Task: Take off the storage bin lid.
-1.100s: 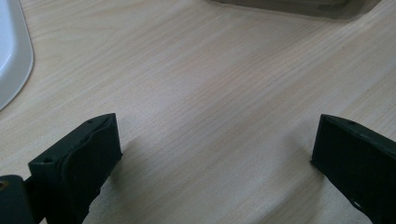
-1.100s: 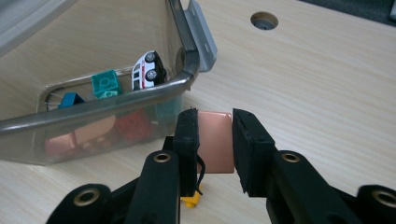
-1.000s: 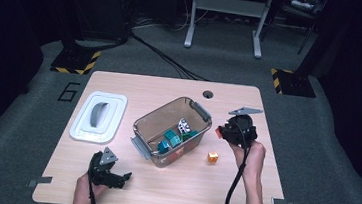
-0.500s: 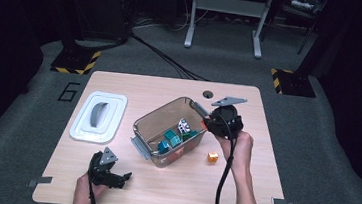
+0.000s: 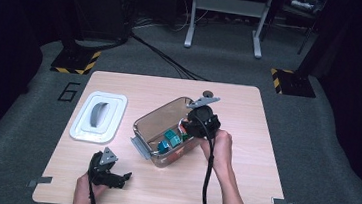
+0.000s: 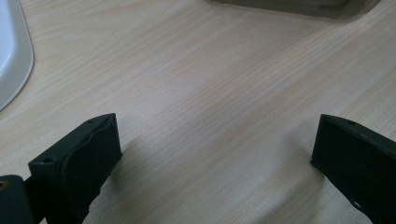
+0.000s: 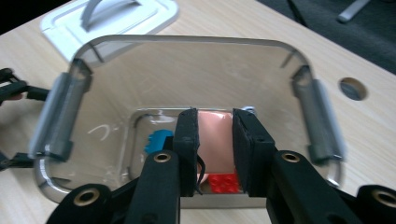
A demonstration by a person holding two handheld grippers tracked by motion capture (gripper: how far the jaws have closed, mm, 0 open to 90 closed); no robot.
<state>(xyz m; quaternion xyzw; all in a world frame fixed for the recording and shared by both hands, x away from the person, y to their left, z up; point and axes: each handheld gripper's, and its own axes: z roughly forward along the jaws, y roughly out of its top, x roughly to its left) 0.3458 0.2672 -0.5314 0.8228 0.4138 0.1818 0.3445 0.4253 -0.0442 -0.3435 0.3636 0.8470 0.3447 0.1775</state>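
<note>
The wooden bench (image 5: 265, 140) carries a clear plastic bin (image 5: 154, 122) at its middle, set at a slant, with grey latch handles on its two short ends. A white lid (image 5: 98, 115) with a grey handle lies flat near the left edge, well apart from the bin. Inside the bin lie teal blocks (image 5: 169, 137) and a red brick (image 7: 223, 183).

The right gripper (image 7: 215, 140) hangs over the bin's right end, its jaws clamped on a small orange-pink block (image 7: 214, 140) held above the bin's open top. The left gripper (image 5: 120, 177) rests near the front edge, left of centre, its jaws wide apart over bare wood with nothing between them.
</note>
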